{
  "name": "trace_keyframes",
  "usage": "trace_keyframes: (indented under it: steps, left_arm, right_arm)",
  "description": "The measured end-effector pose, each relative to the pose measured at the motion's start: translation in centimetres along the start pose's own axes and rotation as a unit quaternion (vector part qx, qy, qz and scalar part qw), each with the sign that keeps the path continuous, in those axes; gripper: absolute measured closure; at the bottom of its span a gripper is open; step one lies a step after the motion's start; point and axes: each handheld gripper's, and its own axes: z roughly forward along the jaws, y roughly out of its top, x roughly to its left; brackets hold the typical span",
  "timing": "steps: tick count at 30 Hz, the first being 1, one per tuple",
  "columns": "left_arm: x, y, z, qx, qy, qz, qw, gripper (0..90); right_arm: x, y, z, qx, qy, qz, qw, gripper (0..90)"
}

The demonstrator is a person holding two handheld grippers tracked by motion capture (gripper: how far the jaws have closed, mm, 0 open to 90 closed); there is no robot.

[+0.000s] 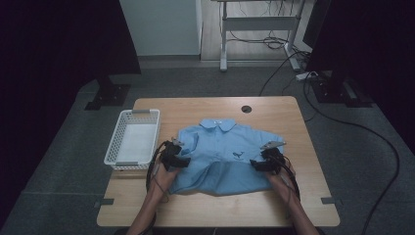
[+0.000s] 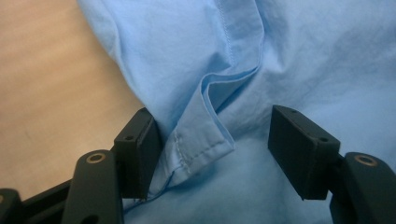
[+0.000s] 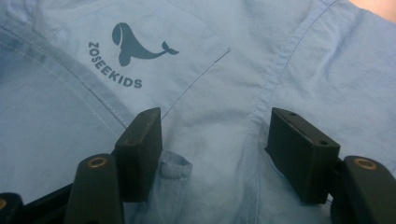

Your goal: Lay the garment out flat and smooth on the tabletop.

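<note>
Both the left gripper (image 1: 182, 160) and right gripper (image 1: 258, 164) rest released on the blue shirt (image 1: 222, 147), jaws apart; the basket (image 1: 128, 161) sits just left; bare table (image 1: 303, 196) lies near. The shirt's near hem is folded under.

A white plastic basket (image 1: 132, 138) with latticed walls stands on the left part of the wooden table (image 1: 298, 196), its long side running from near to far. A round cable hole (image 1: 246, 108) sits in the tabletop near the far edge, right of the middle. The table stands on grey carpet (image 1: 63, 161). Beyond it, at the far side of the room, are the white legs of a desk frame (image 1: 224, 44) with cables hanging under it. A white power strip (image 1: 307, 75) lies on the floor at the far right, and a black cable (image 1: 386, 142) curves from there along the right side. Dark curtain panels (image 1: 58, 39) on black feet (image 1: 105, 95) close off the left and right.
</note>
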Motion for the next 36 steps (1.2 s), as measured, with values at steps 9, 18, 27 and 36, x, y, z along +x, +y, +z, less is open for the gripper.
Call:
trace_keyframes:
  steps: [9,18,27,36]
  left_arm:
    - [-1.4,1.6,-2.6,-0.021,0.006,0.04,0.999,35.2]
    - [-1.6,3.1,1.8,-0.002,0.016,0.045,0.9988,46.0]
    - [3.0,4.0,-1.3,-0.007,0.135,-0.044,0.9898,55.9]
    - [-2.5,5.0,0.2,-0.01,-0.005,0.068,0.9976,37.0]
  right_arm:
    - [0.2,-0.2,-4.0,-0.001,-0.008,-0.002,1.0,33.2]
    - [-3.2,1.8,1.2,0.006,-0.045,0.049,0.9977,33.7]
    - [-3.9,0.7,0.9,-0.014,-0.056,0.053,0.9969,36.1]
    - [-4.0,0.4,0.7,-0.014,-0.052,0.05,0.9973,36.4]
